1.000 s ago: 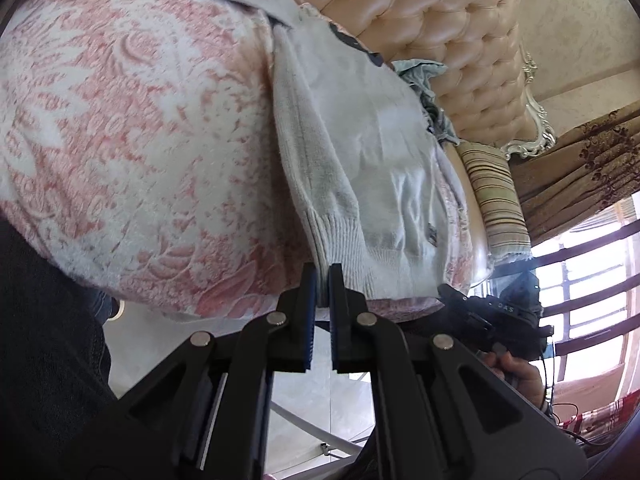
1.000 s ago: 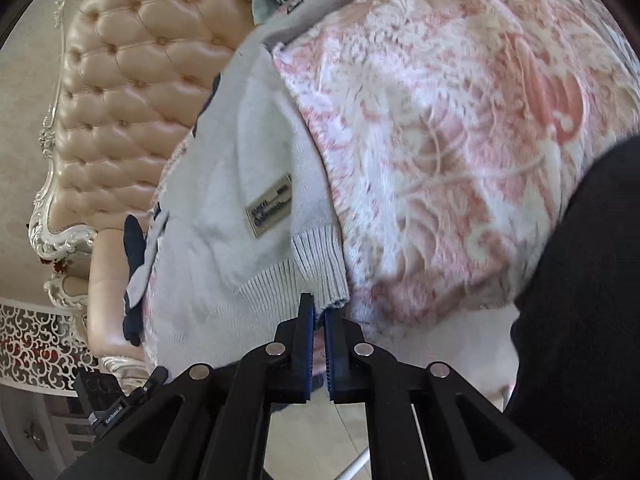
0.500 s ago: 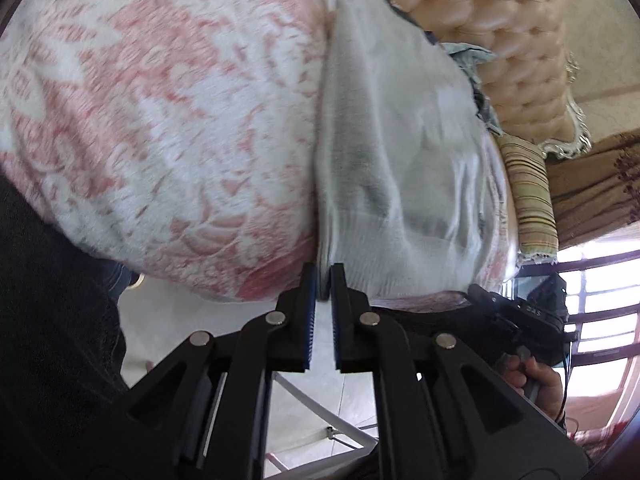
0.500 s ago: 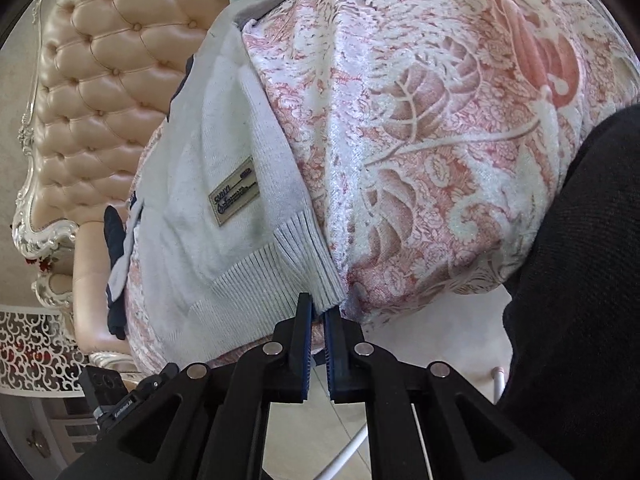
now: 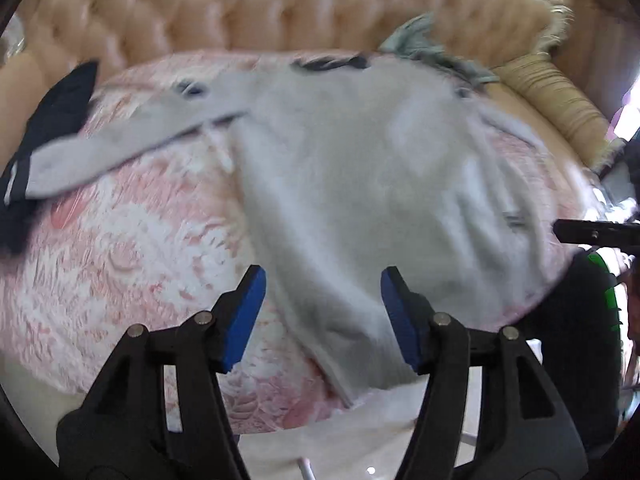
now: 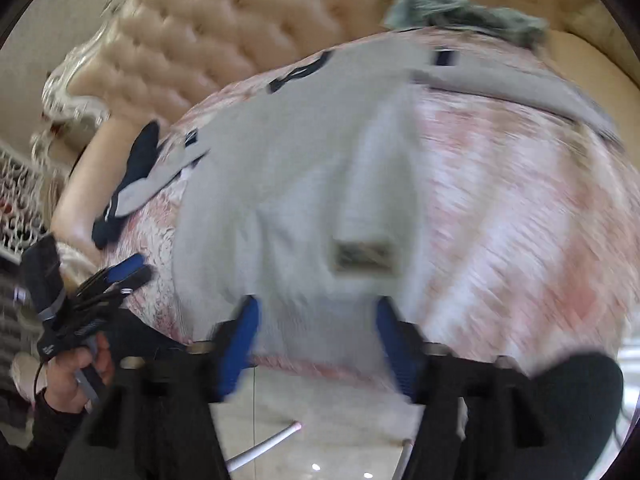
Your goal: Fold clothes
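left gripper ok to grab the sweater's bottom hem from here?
Probably yes. The left gripper, jaws opening, hovers right over the grey sweater, whose hem lies flat on the pink bedspread; nothing blocks the way.

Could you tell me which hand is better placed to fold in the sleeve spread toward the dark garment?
Left, probably. In its view the sleeve lies on the left tool's side; the right tool is over the sweater's other hem corner.

No text can be read: a small rectangular label [image 6: 363,257] is sewn on the grey sweater [image 6: 304,184], but its lettering is blurred beyond reading, and dark markings near the collar cannot be made out.
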